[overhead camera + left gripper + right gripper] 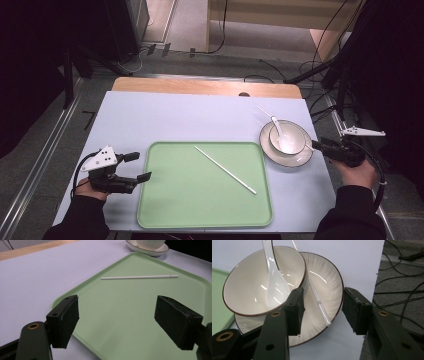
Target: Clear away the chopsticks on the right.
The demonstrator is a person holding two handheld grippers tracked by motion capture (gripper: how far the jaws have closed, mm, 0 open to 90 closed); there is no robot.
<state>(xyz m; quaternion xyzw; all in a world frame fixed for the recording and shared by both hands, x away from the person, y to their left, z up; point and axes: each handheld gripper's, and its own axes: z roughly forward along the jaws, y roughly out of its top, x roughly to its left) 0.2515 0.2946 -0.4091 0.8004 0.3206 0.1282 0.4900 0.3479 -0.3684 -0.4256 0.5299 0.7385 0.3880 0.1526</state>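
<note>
A white chopstick [225,170] lies slantwise on the green tray [190,200]. My left gripper [141,166] stands open at the tray's left edge, and in the left gripper view its wide jaws [117,322] frame bare tray [125,305] with the chopstick [140,277] farther off. At the right, a white bowl [287,140] with a spoon [276,125] in it sits on a plate [295,159]. My right gripper [323,293] is open over the plate's rim [329,282]. A second chopstick [318,302] lies on the plate between its jaws, untouched by the pads, beside the bowl [244,290].
The table's right edge runs just past the plate, with dark floor and cables [402,292] beyond it. A wooden strip [205,86] borders the table's far side. The plate [150,251] stands past the tray's far corner in the left gripper view.
</note>
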